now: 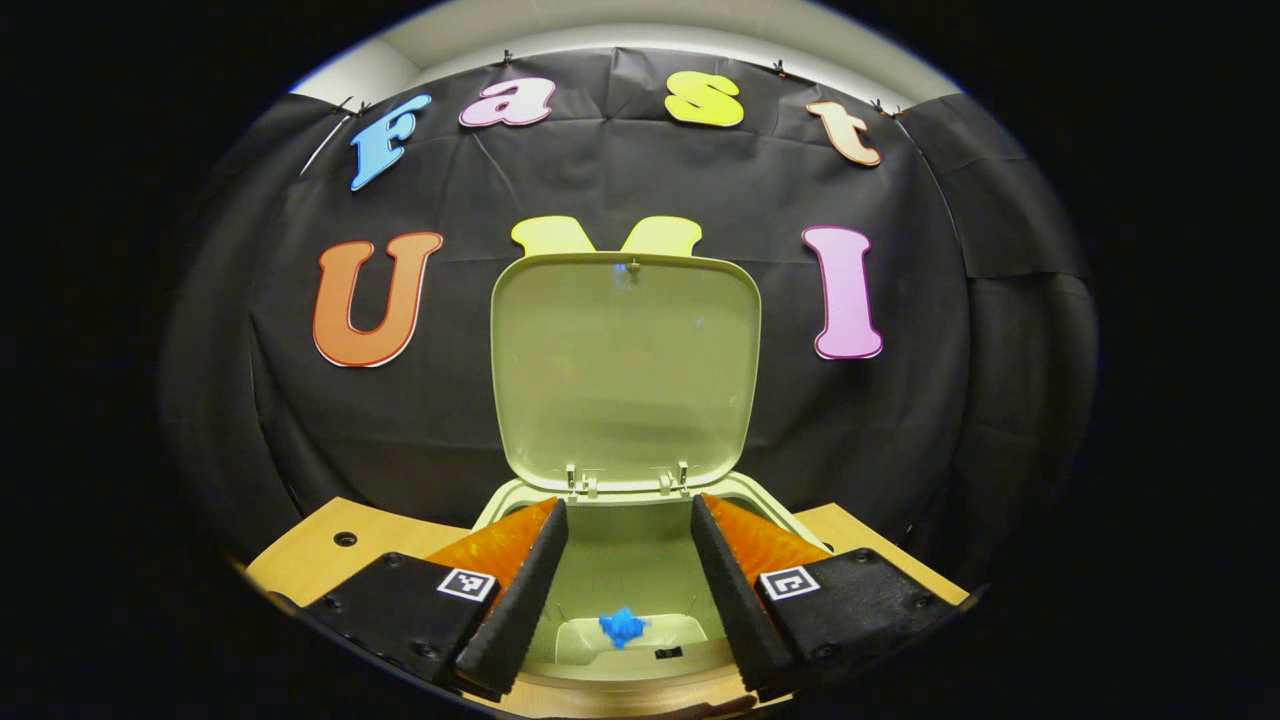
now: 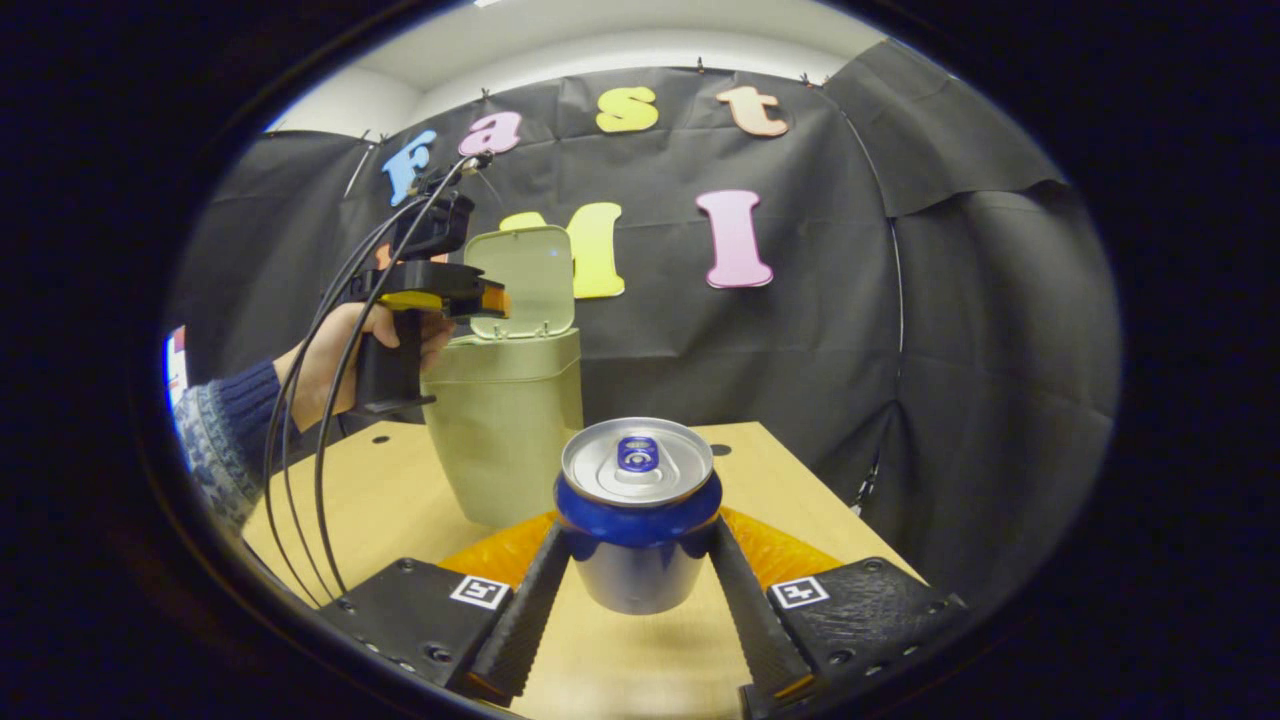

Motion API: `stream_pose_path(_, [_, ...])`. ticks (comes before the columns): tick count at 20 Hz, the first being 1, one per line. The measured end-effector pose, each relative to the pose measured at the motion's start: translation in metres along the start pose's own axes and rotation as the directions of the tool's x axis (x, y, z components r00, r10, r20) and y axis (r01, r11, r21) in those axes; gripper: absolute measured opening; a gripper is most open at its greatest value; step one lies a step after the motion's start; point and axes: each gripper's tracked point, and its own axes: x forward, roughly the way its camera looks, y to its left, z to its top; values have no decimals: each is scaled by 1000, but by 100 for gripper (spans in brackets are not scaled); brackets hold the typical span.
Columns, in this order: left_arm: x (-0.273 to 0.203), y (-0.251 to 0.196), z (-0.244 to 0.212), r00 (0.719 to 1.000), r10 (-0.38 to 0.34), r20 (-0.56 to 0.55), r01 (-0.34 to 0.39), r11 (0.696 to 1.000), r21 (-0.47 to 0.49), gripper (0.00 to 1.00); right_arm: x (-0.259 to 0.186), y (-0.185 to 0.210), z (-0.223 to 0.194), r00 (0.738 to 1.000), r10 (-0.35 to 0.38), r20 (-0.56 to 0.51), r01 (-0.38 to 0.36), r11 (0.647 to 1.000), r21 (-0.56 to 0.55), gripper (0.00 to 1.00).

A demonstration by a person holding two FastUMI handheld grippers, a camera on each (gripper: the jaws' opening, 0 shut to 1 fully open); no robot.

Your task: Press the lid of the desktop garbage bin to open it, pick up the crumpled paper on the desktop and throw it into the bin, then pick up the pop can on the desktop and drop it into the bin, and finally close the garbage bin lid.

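Pop can (image 2: 638,520) upright between the spread fingers of the right gripper (image 2: 640,560), flanked closely by both, contact not certain; can raised off the wooden table (image 2: 380,490). Left gripper (image 1: 628,590) held by a hand (image 2: 340,365) over the open garbage bin (image 2: 505,420), fingers apart and empty. Lid (image 1: 625,370) standing upright, blue crumpled paper (image 1: 622,627) lying at the bin's bottom.

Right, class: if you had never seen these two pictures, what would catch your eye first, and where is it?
The upright blue and silver pop can stands on the wooden table between the right tool's fingers. Behind it to the left is the pale green plastic bin, its lid raised. Inside, at the bottom, lies a small crumpled blue paper, seen past the open left tool.
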Motion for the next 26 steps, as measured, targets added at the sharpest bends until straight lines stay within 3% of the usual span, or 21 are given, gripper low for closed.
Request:
stream_pose_path(2, [-1, 2, -8, 1000, 5, -19, -5, 999, -35, 86, 0, -1, -2, 1000, -4, -6, 4, 1000, -13, 79])
stream_pose_path(4, [-6, 8, -17, 998, 24, -59, -26, 999, -34, 100, -3, 1, -2, 1000, -5, -9, 4, 1000, -13, 80])
stream_pose_path(8, [-30, 20, -13, 998, 42, -39, -41, 999, 29, 100, -10, 17, 1, 1000, 10, 8, -9, 998, -56, 80])
stream_pose_path(9, [-42, 23, -13, 999, 42, -27, -41, 999, 24, 94, -12, 22, 1, 1000, 17, 14, -16, 997, -70, 80])
stream_pose_path(10, [-55, 23, -12, 999, 32, -17, -31, 999, 24, 100, -12, 26, 1, 1000, 26, 16, -25, 997, -79, 80])
stream_pose_path(11, [-69, 26, -10, 1000, 31, -4, -31, 999, 32, 94, -12, 32, -1, 999, 38, 11, -37, 996, -86, 80])
stream_pose_path(12, [-83, 29, -7, 999, 31, 19, -31, 998, 45, 100, -12, 38, -5, 999, 50, 5, -50, 995, -87, 80])
stream_pose_path(15, [-126, 48, -19, 997, 78, 30, -80, 994, 76, 100, -11, 47, -13, 999, 40, -13, -41, 994, -105, 80])
stream_pose_path(16, [-140, 54, -24, 995, 89, 33, -91, 992, 85, 94, -9, 51, -16, 999, 30, -14, -32, 992, -120, 80])
stream_pose_path(17, [-154, 60, -27, 994, 101, 44, -104, 991, 89, 100, -9, 58, -19, 999, 31, -16, -32, 991, -131, 80])
stream_pose_path(22, [-230, 103, -69, 987, 152, 61, -156, 986, 67, 98, -7, 82, -38, 998, 41, -46, -50, 979, -196, 81])
stream_pose_path(26, [-282, 135, -94, 974, 212, 78, -221, 967, 123, 94, -11, 85, -44, 999, 28, -47, -36, 981, -192, 81])
